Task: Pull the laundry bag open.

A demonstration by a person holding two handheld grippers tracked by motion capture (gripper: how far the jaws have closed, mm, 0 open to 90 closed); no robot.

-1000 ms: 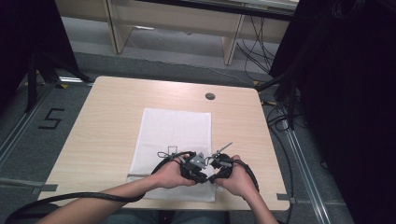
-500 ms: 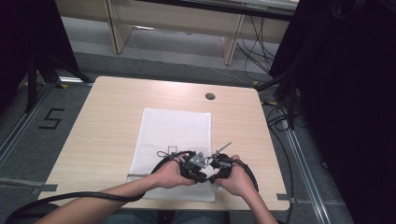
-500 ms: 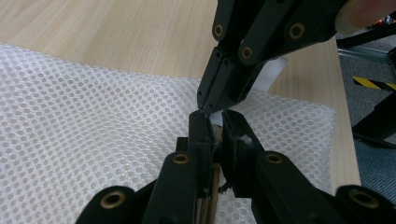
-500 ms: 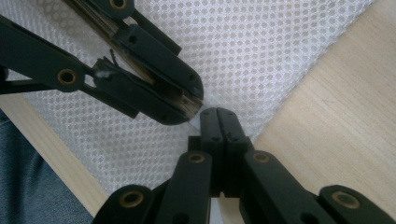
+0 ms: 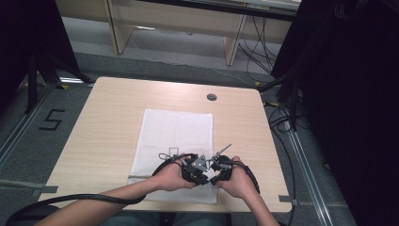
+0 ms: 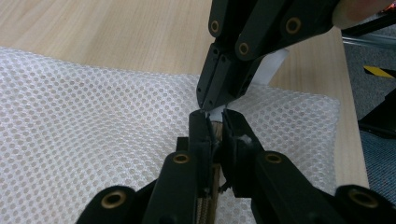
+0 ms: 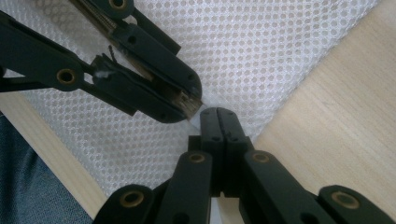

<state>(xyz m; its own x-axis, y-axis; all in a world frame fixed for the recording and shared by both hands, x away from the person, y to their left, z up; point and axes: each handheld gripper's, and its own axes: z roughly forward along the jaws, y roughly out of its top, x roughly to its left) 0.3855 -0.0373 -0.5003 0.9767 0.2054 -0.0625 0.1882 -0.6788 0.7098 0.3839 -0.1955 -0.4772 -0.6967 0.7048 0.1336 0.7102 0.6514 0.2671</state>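
At the near table edge: two forearms come in from below, the hands close together over the near part of the mesh bag.
Mesh bag: white, flat, lying lengthwise on the middle of the wooden table; its near end reaches almost to the table's near edge. Whether anything is inside it cannot be told.
Left gripper: jaws closed on a thin brownish strip with a white tip, held between the pads just above the mesh; it looks like a small tag or zipper pull, but which one is unclear.
Right gripper: jaws pressed fully together, tips meeting the left gripper's tips over the bag; a sliver of white shows at the contact, and whether it is pinched cannot be told.
Hand pose: left hand and right hand nearly touching, grippers angled towards each other, tips down at the mesh.
Cables: a thick black cable trails from the left gripper off the near left edge.
Farther on the table: a round dark grommet near the far edge, well apart from the bag.
Beyond the table: a grey floor with a "5" marking at the left, and cables at the right.
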